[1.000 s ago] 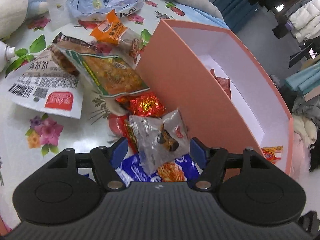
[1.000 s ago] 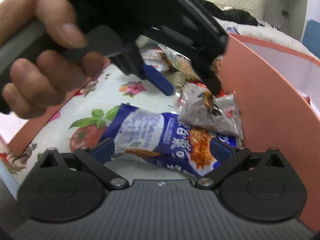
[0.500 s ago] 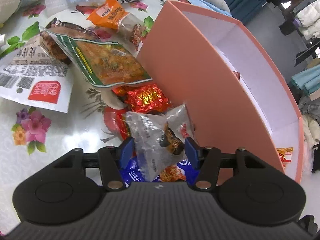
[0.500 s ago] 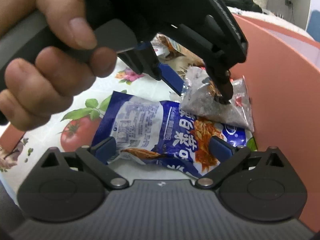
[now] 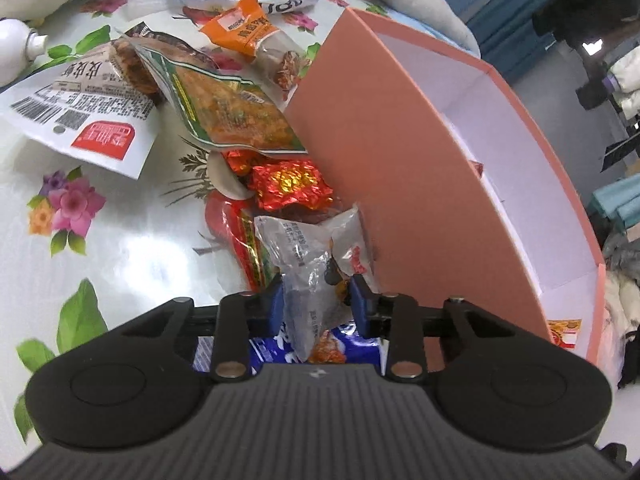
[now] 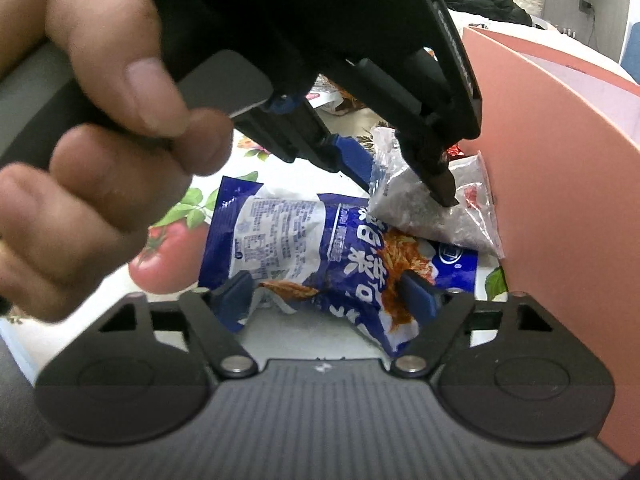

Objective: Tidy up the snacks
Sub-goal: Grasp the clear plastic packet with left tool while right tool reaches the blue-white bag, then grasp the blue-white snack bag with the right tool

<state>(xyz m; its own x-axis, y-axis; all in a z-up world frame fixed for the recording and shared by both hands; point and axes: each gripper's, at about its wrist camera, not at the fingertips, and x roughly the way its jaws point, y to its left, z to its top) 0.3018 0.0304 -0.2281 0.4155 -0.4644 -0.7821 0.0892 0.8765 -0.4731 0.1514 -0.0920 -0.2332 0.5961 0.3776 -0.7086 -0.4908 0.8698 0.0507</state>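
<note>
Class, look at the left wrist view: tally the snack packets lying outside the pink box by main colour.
Orange: 1
Green-edged: 1
White with red label: 1
Red: 2
Clear: 1
Blue: 1
Total: 7

Crinkled clear plastic snack packet (image 5: 316,256), glossy blue foil packet (image 6: 320,240), matt pink cardboard box (image 5: 384,168), shiny floral tablecloth (image 5: 120,248).

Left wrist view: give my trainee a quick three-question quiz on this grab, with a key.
1. True or false: the left gripper is shut on the clear snack packet.
2. Which packet lies under the clear one? A) blue noodle packet B) orange packet C) red foil candy
3. Fill in: the right gripper has its jaws on either side of the ____ packet.

Key: 1 true; 2 A; 3 blue noodle. The pink box stands just right of the pile.
</note>
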